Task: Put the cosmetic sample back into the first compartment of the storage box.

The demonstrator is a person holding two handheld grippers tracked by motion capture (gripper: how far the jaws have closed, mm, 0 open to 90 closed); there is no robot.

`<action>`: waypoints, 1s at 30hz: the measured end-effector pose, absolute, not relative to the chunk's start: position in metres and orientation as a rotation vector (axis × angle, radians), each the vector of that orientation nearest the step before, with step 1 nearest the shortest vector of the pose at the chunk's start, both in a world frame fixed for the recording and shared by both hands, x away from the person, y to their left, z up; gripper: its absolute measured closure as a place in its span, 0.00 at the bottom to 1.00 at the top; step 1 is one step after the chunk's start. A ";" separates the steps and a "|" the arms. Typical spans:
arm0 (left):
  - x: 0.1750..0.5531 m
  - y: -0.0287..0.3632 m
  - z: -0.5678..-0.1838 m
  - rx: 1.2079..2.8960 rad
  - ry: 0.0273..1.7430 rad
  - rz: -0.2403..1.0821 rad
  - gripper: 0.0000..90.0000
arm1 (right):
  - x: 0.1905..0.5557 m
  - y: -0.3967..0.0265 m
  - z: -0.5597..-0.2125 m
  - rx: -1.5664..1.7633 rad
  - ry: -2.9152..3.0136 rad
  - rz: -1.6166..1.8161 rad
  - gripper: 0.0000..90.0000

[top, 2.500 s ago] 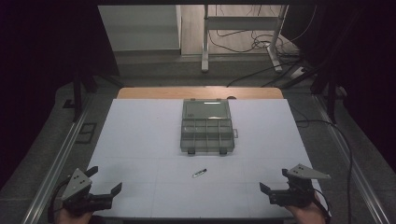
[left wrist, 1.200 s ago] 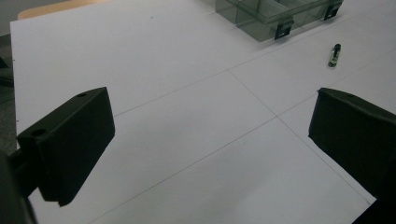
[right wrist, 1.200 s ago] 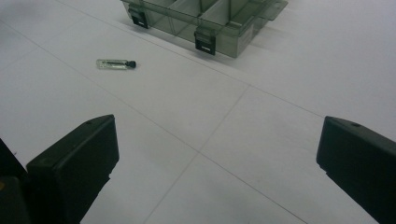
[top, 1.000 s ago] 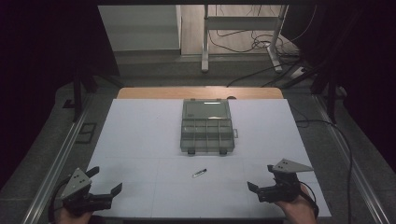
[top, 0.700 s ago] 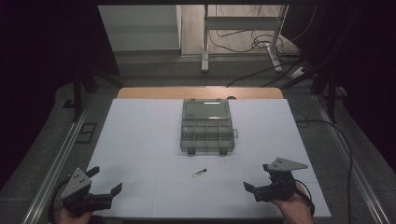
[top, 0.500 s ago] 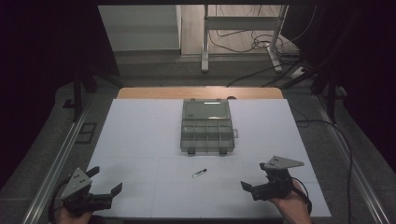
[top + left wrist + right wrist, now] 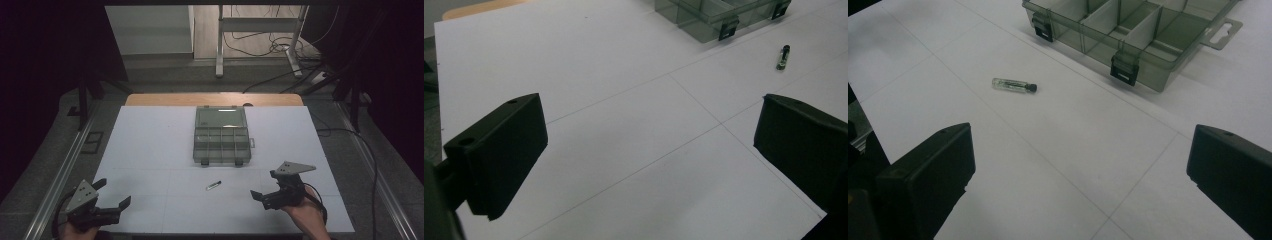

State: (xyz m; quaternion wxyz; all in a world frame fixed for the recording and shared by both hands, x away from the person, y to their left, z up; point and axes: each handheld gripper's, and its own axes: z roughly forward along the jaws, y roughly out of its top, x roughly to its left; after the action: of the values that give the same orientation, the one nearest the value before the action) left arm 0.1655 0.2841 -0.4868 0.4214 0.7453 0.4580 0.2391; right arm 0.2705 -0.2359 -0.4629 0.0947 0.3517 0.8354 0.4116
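Observation:
A small clear vial with a black cap (image 7: 213, 185) (image 7: 1013, 85) (image 7: 782, 57) lies flat on the white table, just in front of a smoky-grey compartment box (image 7: 221, 135) (image 7: 1133, 31) with an open lid. My right gripper (image 7: 264, 191) (image 7: 1078, 175) hovers low to the right of the vial, open and empty, its jaws pointing toward the vial. My left gripper (image 7: 113, 196) (image 7: 649, 150) sits at the front left corner, open and empty, far from the vial.
The white table (image 7: 150, 150) is marked with faint grid lines and has a wooden strip (image 7: 210, 99) at its far edge. Metal rails (image 7: 55, 180) run along both sides. Cables (image 7: 280, 45) and a desk frame stand on the floor behind.
My right gripper has moved left and forward from the front right corner toward the vial. My left gripper has stayed in place, and the vial and box have not moved.

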 end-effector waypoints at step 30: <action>0.166 0.284 -0.487 1.871 1.144 0.594 0.02 | 0.297 -0.200 -0.473 0.974 2.572 1.198 0.00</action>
State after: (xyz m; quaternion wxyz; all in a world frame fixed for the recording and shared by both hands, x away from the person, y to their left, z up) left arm 0.1660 0.2841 -0.4870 0.4213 0.7470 0.4565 0.2370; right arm 0.2970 -0.2004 -0.4728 0.0708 0.3237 0.8552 0.3985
